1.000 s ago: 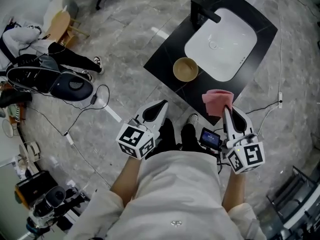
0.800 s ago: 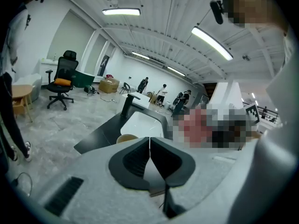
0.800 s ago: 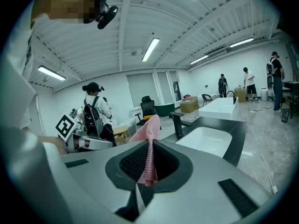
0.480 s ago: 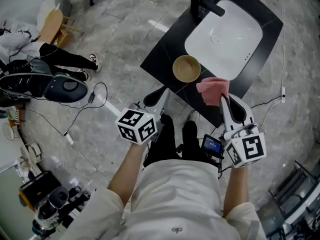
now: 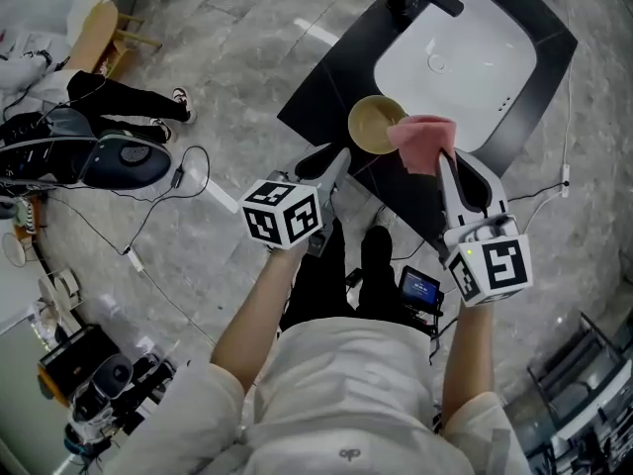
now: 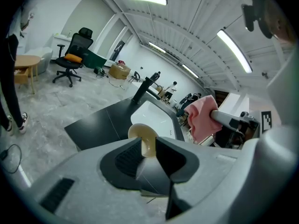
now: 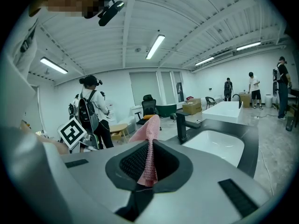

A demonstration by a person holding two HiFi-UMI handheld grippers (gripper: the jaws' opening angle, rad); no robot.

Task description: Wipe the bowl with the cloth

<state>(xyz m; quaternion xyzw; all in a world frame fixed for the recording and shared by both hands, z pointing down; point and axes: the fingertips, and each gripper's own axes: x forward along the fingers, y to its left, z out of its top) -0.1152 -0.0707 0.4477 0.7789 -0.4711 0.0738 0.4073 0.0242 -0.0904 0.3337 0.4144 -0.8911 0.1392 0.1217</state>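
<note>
left gripper (image 5: 340, 156): jaws are parted, having just been opening; nothing is clamped, the bowl (image 5: 372, 127) is seen just beyond their gap | right gripper (image 5: 442, 156): jaws are closed on the pink cloth (image 5: 423, 139), held up by the bowl's rim | bowl: is set upright on the black worktop (image 5: 326, 95), beside the white sink (image 5: 465, 59)

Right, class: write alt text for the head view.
Seen from above, a person's right gripper holds a pink cloth near a tan bowl on a black counter beside a white sink. The left gripper, jaws just opening and empty, points toward it.
</note>
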